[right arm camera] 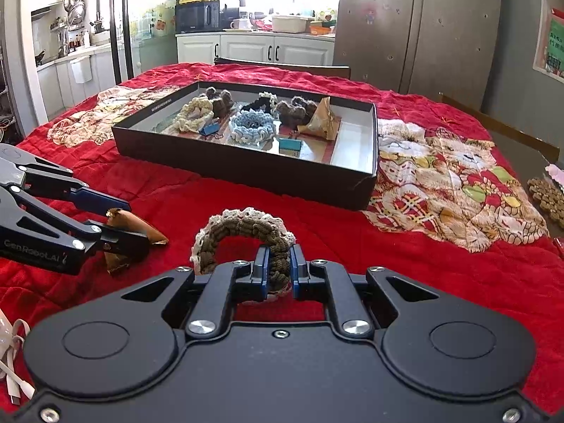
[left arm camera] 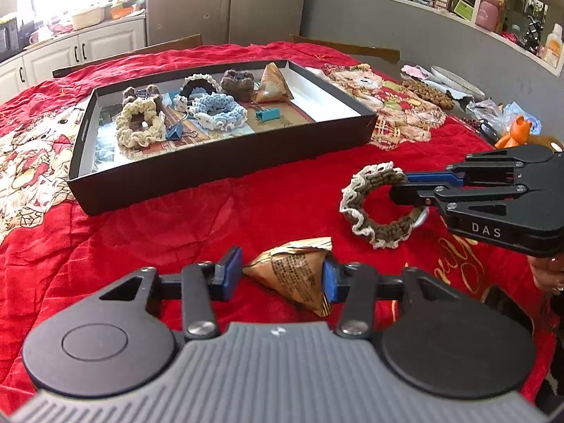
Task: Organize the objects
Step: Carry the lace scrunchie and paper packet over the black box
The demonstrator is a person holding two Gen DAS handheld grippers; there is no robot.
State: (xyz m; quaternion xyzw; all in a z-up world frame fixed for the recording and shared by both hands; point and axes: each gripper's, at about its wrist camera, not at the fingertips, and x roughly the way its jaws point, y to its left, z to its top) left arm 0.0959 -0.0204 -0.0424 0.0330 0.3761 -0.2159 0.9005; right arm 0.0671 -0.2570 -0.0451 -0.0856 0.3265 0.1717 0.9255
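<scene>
On red cloth, right gripper [right arm camera: 278, 275] clamps upright scrunchie [right arm camera: 243, 236]; left gripper [left arm camera: 283, 278] pinches gold packet [left arm camera: 292, 278], tip toward viewer.

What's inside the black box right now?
The black box holds a cream scrunchie, a blue scrunchie, a dark scrunchie, two brown knitted pieces, blue binder clips and a gold packet. Its near wall hides the floor just behind it.

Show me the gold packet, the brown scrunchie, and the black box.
gold packet [left arm camera: 292, 275], left wrist view, printed front face
brown scrunchie [right arm camera: 243, 227], right wrist view, top of the ring
black box [left arm camera: 218, 165], left wrist view, near outer wall
</scene>
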